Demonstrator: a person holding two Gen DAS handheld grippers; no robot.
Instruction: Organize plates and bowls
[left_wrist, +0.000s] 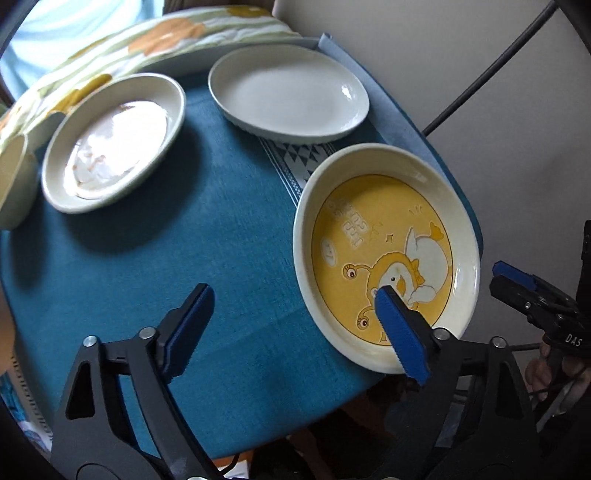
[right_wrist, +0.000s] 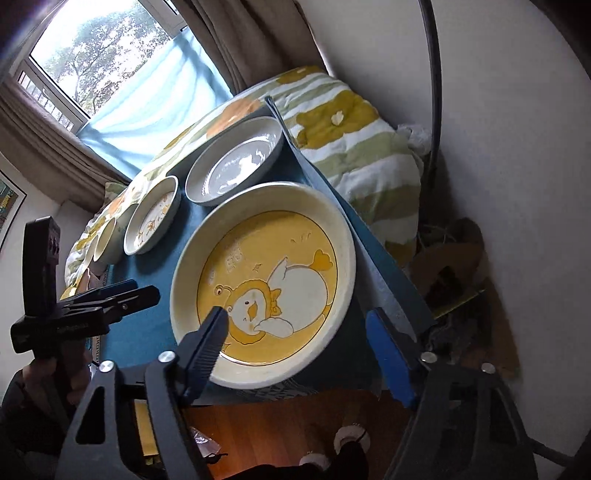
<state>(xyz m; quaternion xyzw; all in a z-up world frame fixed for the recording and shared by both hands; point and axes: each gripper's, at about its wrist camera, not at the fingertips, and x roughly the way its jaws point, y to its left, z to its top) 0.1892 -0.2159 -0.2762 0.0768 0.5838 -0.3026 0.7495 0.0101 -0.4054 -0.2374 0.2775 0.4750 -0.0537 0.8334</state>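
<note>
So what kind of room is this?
Probably a bedroom: a flowery quilt lies on a bed by a curtained window, with plates set on a small blue-clothed table beside it.

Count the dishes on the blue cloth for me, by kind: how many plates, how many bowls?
Plates: 3 (duck plate, plain plate, orange-patterned plate)
Bowls: 1 (bowl at the row's end; whether anything sits behind it is unclear)
Total: 4

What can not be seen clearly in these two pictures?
- Left wrist view: the bowl is cut off by the left edge.
- Left wrist view: glare hides the picture inside the small plate.
- Right wrist view: the left finger of the right hand-held gripper covers the near rim of the duck plate.
</note>
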